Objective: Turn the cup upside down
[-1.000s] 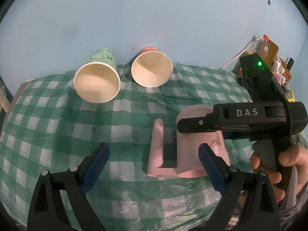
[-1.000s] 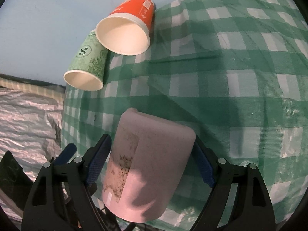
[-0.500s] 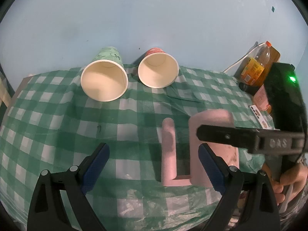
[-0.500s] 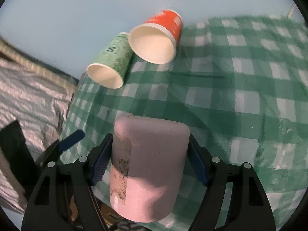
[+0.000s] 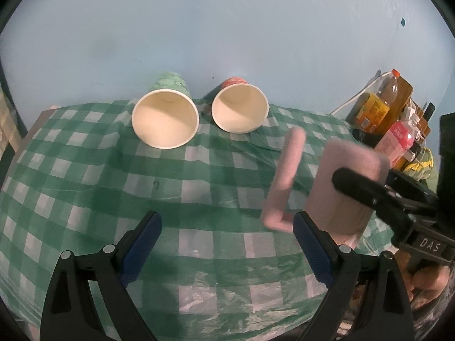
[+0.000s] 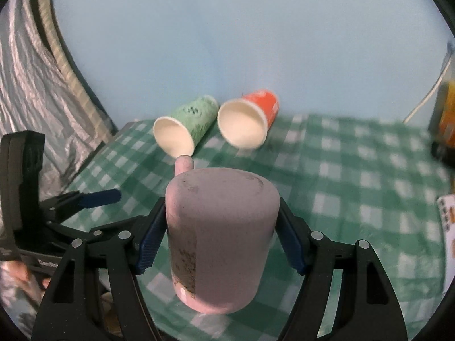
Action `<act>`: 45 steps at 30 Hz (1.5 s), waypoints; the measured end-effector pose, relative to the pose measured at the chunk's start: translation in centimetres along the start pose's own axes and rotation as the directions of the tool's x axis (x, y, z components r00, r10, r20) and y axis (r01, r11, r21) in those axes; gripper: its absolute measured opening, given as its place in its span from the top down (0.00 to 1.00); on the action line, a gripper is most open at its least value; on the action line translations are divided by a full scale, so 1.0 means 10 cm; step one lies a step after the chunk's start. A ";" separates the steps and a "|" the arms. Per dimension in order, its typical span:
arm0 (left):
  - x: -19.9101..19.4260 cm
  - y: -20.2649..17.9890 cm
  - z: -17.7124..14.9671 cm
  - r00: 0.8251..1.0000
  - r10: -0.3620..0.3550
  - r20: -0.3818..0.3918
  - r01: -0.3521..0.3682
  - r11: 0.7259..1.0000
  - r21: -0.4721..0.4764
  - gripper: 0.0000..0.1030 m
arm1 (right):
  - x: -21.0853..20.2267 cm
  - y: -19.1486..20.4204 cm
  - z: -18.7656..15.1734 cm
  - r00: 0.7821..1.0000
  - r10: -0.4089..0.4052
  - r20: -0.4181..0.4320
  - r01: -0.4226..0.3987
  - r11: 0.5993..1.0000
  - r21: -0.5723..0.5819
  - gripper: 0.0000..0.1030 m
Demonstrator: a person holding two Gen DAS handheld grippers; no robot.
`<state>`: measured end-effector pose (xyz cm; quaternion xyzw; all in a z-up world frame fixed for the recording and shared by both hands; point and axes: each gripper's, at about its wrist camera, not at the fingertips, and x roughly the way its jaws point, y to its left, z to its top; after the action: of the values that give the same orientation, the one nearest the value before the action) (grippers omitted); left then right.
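A pink mug (image 6: 220, 233) with a handle is held between the blue pads of my right gripper (image 6: 221, 244), which is shut on its body. Its flat base faces up and away and its mouth is hidden; it hangs above the green checked tablecloth (image 6: 355, 170). In the left wrist view the mug (image 5: 345, 187) is tilted at the right, handle (image 5: 283, 182) to its left, with the right gripper's black finger (image 5: 369, 190) across it. My left gripper (image 5: 227, 244) is open and empty over the cloth, left of the mug.
A green paper cup (image 5: 165, 116) and a red paper cup (image 5: 240, 106) lie on their sides at the back by the blue wall, mouths towards me. Bottles and clutter (image 5: 389, 116) stand at the right. Silver foil sheeting (image 6: 31, 91) hangs to the left.
The right gripper has lifted the pink mug off the cloth and swung it up and to the right, turning its base upward. The left gripper has stayed open, drawing back a little.
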<state>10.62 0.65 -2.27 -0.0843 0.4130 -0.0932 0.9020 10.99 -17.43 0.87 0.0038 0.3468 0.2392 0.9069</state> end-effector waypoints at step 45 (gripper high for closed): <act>-0.07 0.12 -0.29 0.996 0.064 0.067 -0.064 0.998 -0.007 0.05 | 0.01 0.29 -0.26 0.972 -0.166 0.167 0.187 0.976 -0.113 0.29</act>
<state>8.10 1.73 -3.91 -0.0762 0.3853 -0.0606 0.9176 8.18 -15.22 -0.69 -0.0665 0.2572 0.1781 0.9475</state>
